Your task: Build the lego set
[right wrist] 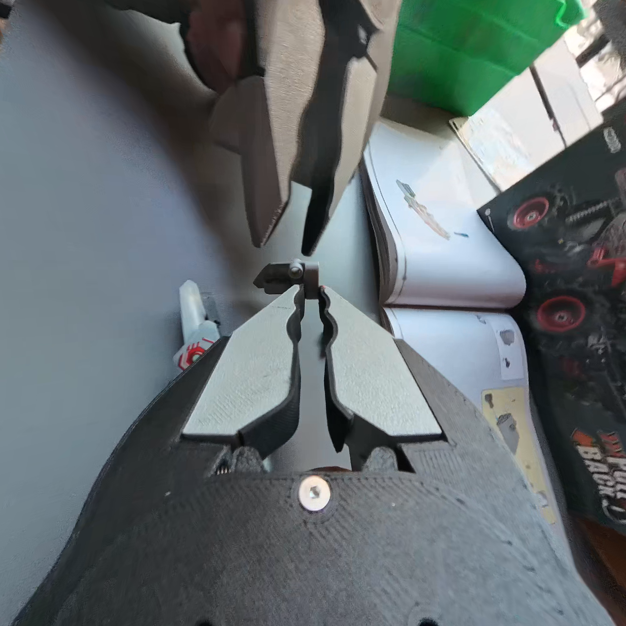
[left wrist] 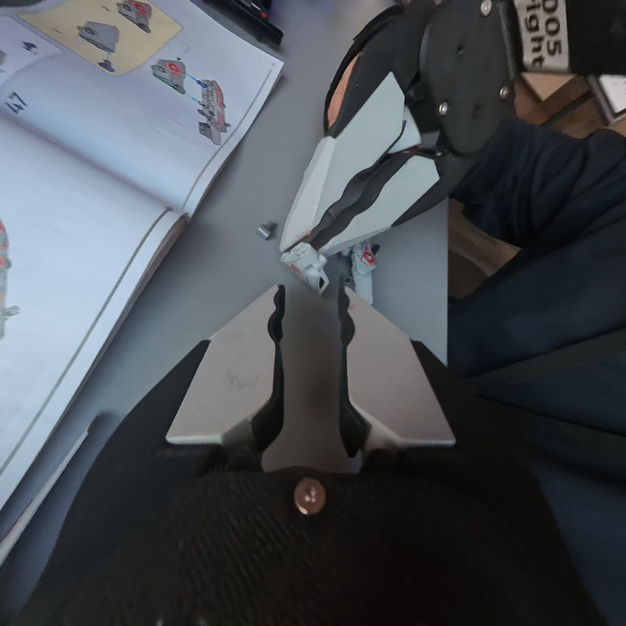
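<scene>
My right fingers (right wrist: 310, 291) pinch the grey hinge piece (right wrist: 288, 272); left fingers (left wrist: 310, 298), spread at twelve o'clock, should close gently, squarely.

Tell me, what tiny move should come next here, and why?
Probably ease the left gripper forward to straddle the small piece that the right gripper pinches: the left one is open, empty and just short of it.
</scene>
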Motion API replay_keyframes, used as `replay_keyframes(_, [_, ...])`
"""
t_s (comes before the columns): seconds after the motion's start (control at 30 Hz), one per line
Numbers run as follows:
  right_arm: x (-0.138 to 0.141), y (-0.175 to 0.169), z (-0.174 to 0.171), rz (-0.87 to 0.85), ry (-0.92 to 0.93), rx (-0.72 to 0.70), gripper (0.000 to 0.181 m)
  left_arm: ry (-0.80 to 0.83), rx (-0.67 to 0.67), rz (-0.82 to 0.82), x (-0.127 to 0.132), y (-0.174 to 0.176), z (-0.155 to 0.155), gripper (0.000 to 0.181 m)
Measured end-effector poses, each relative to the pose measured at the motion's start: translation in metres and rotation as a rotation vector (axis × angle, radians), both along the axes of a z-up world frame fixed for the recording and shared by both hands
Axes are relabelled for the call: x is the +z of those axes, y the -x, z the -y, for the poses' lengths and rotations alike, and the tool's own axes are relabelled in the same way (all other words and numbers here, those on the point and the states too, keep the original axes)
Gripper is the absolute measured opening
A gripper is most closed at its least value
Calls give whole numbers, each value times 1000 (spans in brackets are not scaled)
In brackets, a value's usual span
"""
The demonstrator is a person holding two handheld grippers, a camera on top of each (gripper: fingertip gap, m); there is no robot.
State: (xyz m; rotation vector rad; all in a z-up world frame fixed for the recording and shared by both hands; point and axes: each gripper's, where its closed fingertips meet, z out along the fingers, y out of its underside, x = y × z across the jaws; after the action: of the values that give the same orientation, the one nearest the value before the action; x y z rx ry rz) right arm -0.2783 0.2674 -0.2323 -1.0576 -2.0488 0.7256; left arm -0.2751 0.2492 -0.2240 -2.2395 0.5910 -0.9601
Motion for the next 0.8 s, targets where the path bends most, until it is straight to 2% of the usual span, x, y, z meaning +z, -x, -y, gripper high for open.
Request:
replay_keyframes(0.2, [8, 7, -14, -14, 153, -100, 5, -127, 9, -82, 5, -4, -7, 35])
replay_keyframes(0.3, [12, 10, -13, -31, 177, -122, 5, -221, 46, -186, 4, -1, -16, 34])
replay_keyframes(0.4, [11, 11, -8, -26, 182, -121, 5, -297, 40, -289, 1, 1, -19, 20])
replay_keyframes(0.5, [-1, 6, -3, 22, 117, -71, 7, -296, 18, -379, -8, 11, -18, 5])
replay_keyframes(0.6, [-15, 0, 3, 101, 108, -26, 6, -257, -26, -388, -15, 15, -13, 3])
replay_keyframes(0.8, [0, -3, 4, 59, 200, -3, 13, -222, -79, -415, -26, 16, -8, 4])
